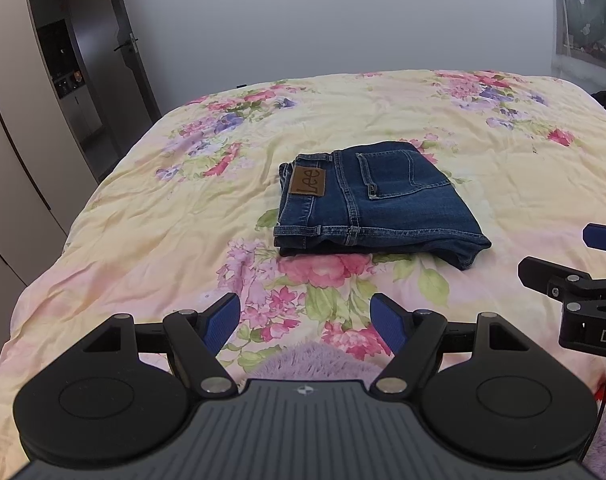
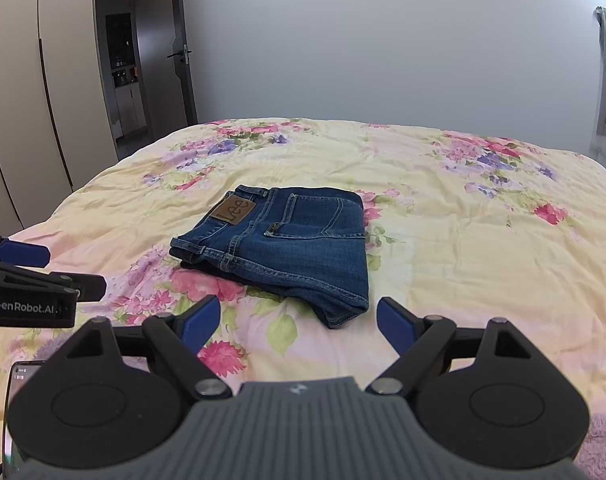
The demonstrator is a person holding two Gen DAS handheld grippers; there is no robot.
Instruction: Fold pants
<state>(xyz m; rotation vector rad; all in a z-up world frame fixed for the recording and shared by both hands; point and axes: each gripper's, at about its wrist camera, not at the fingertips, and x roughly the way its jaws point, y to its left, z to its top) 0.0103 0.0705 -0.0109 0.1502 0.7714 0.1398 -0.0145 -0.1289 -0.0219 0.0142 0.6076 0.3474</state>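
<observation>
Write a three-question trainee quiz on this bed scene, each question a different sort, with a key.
1. True or false: the jeans lie folded on the bedspread.
2. The left gripper is: A) open and empty, B) shut on denim, C) out of view.
3. Fill in: the brown patch on the jeans reads ___.

Key: 1 true; 2 A; 3 Lee. The right gripper is likewise open, short of the jeans.
</observation>
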